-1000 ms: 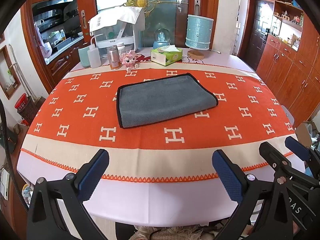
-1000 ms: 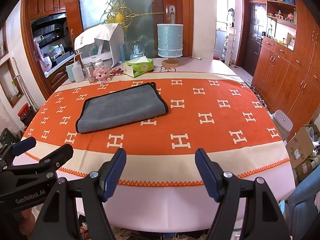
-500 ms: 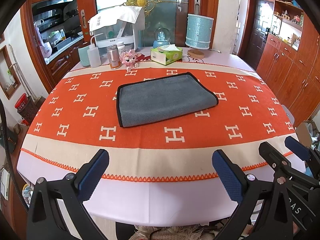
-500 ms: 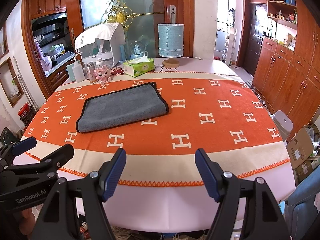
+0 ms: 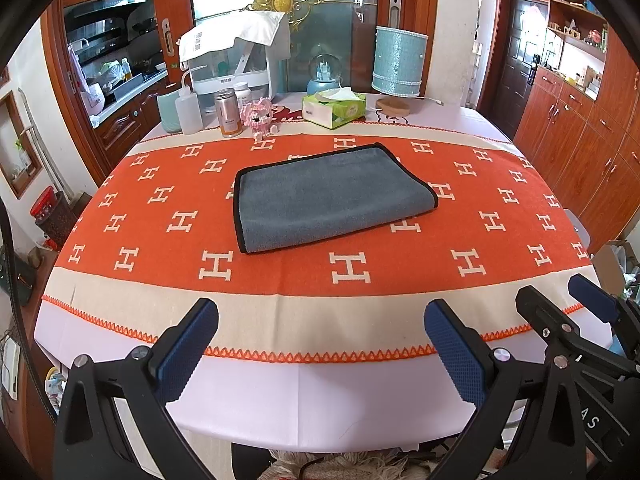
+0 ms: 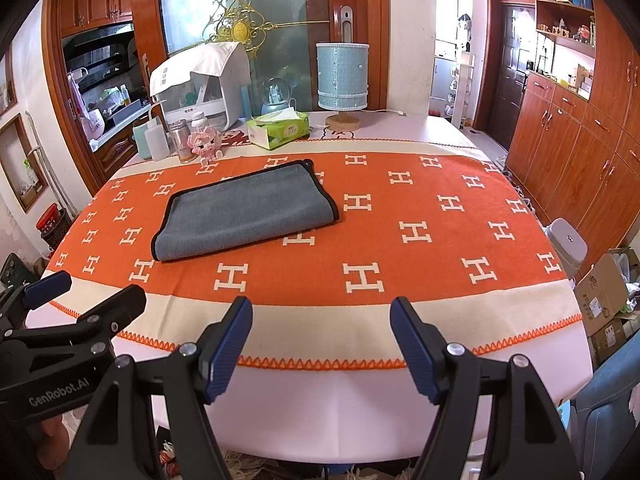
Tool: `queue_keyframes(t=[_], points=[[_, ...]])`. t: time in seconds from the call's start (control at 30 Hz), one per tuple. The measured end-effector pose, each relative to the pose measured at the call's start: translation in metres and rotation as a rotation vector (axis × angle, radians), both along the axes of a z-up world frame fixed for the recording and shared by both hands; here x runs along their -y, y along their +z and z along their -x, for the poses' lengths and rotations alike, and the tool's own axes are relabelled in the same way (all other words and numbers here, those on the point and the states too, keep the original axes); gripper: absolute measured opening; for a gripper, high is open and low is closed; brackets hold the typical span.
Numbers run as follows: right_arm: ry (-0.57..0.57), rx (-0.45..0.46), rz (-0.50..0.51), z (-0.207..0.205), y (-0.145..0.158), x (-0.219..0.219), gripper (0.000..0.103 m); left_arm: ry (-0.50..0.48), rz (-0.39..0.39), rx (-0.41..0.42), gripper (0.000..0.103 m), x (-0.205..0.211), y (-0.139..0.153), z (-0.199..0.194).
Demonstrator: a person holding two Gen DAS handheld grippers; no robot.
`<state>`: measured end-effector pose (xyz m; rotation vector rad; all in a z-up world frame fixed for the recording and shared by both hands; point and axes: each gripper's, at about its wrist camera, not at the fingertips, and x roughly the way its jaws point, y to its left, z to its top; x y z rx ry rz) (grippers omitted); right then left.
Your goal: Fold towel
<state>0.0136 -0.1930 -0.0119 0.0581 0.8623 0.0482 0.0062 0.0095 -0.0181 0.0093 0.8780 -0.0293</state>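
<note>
A grey towel with black trim lies folded flat on the orange H-patterned tablecloth, near the table's middle; it also shows in the right wrist view. My left gripper is open and empty, hovering over the table's near edge, well short of the towel. My right gripper is open and empty at the near edge too, to the towel's right. The right gripper's fingers show at the far right of the left wrist view; the left gripper's show at the left of the right wrist view.
At the table's far edge stand a green tissue box, a blue lamp, a snow globe, bottles and a metal can, a pink toy and a white appliance. Wooden cabinets line the right wall.
</note>
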Motion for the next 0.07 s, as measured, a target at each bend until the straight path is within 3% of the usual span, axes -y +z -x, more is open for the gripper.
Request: queue_keyframes(t=[0.07], points=[[0.0, 0.0, 0.0, 0.0, 0.0, 0.0001, 0.072, 0.001, -0.001, -0.002, 0.102, -0.0008, -0.0012, 0.0009]])
